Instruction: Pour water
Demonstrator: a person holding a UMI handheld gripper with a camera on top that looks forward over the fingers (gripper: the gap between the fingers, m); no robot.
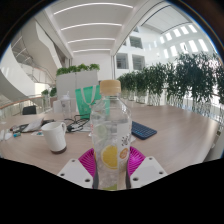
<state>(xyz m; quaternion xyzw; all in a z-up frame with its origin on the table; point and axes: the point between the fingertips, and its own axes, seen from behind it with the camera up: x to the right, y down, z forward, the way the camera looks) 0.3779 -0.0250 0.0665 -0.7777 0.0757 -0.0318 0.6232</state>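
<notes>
Here the jaws [111, 168] are closed on a clear plastic water bottle [110, 128] with a tan screw cap and a yellow-and-pink label, both pads pressing its lower body from either side so that it stands upright between them. Beyond it, on the pale desk [175, 130], a white ceramic mug [54, 135] sits to the bottle's left, well apart from it, and a dark flat notebook [143, 130] lies just to its right. Further back stand a translucent green container [86, 98] and a row of green potted plants [180, 80].
</notes>
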